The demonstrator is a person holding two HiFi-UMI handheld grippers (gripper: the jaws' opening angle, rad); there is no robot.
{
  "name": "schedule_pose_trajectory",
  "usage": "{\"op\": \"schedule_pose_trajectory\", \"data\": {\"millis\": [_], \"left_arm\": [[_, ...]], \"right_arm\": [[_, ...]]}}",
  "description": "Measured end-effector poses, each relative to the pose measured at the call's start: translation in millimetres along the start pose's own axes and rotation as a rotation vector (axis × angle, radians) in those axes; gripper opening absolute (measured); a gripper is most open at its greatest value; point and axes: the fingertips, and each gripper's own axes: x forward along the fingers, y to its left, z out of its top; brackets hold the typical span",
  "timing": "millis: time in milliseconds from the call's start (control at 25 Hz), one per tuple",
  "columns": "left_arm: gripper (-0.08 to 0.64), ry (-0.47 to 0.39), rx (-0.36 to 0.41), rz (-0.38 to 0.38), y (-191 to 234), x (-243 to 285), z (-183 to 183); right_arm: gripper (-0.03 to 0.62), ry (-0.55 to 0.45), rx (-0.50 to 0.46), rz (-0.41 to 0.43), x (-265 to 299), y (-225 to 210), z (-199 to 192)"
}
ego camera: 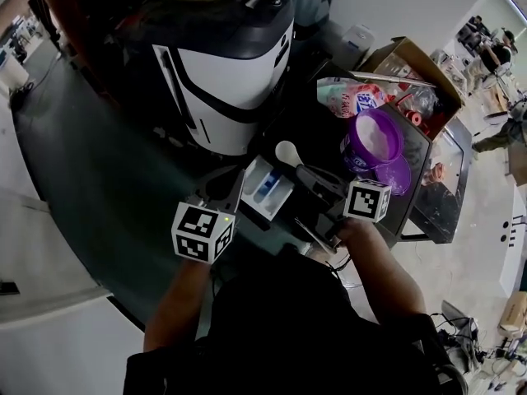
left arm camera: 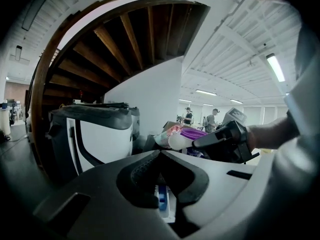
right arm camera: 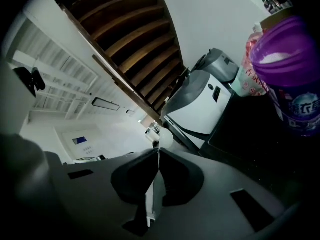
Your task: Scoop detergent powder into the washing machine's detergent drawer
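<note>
Two grippers are in my hands. My right gripper point(right arm camera: 158, 151) is clamped on the thin white handle of one spoon point(right arm camera: 165, 139), whose round bowl sticks out past the jaw tips. In the head view the spoon point(ego camera: 287, 151) hangs just beyond the far end of the drawer point(ego camera: 268, 189), between it and the tub point(ego camera: 375, 142). My left gripper point(left arm camera: 160, 153) has its jaws closed tip to tip with nothing I can see gripped. Below the tips shows the drawer point(left arm camera: 162, 199), white with a blue insert.

One drawer lies on the dark table point(ego camera: 99, 179), near the front of one white and black washer point(ego camera: 222, 72). To my right stands one open purple tub with white powder in it, its lid point(ego camera: 398, 175) lying just beside it. Behind the tub are one printed bag point(ego camera: 354, 97) and one open cardboard box point(ego camera: 412, 60).

The room is a big white hall with strip lights. A curved wooden stair underside point(left arm camera: 125, 39) arches overhead. Two people point(left arm camera: 187, 115) stand far back.
</note>
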Motion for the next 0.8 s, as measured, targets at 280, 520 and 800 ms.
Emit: {"op": "schedule_pose_trajectory", "data": {"millis": [280,520,800], "left_arm": [[0.006,-0.049,0.036,-0.017,-4.5,-4.8,22.6],[0.006,-0.089,0.030,-0.010,-16.9,6.5,51.7],[0.006,-0.101,0.024,-0.025,-39.4,36.9,77.9]], "right_arm": [[0.020,-0.108,-0.057,0.024,-25.2,27.3,25.1],[0.020,-0.157,-0.128,0.044,-53.3,34.5,53.3],[0.020,-0.203,-0.221,0.051,-86.0,30.4,86.4]]}}
